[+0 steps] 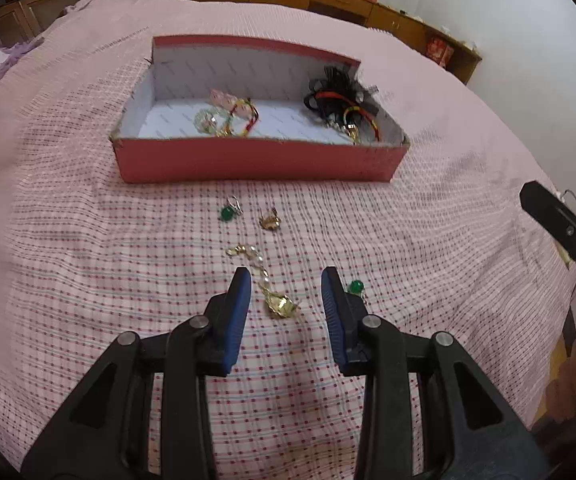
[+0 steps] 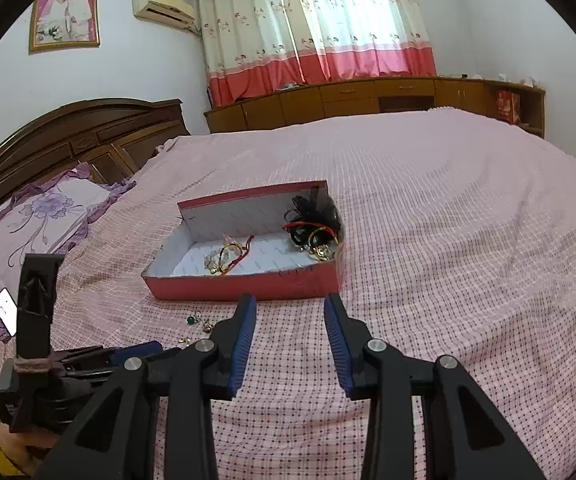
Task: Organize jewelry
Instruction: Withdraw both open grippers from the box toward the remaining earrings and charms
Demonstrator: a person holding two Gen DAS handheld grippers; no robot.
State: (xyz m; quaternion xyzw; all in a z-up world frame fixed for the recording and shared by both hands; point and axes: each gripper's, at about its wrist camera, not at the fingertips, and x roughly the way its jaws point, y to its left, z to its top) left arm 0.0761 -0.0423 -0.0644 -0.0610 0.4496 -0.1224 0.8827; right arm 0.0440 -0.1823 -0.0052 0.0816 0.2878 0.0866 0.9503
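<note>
We find the left tool (image 1: 285, 280) spread over the bed (image 1: 87, 240), its blue pads either side of a gold pendant (image 1: 280, 305) on a bead chain (image 1: 253, 256), touching neither. A green earring (image 1: 228, 211) and a gold earring (image 1: 269, 220) lie at 12 o'clock of the pendant, before the red box (image 1: 255, 160). A green bead (image 1: 355, 287) sits just beside the right pad. The box holds bracelets (image 1: 227, 118) at its left and cords (image 1: 340, 108) at its right. The right tool (image 2: 290, 312) is spread and empty, box at its 12 o'clock.
</note>
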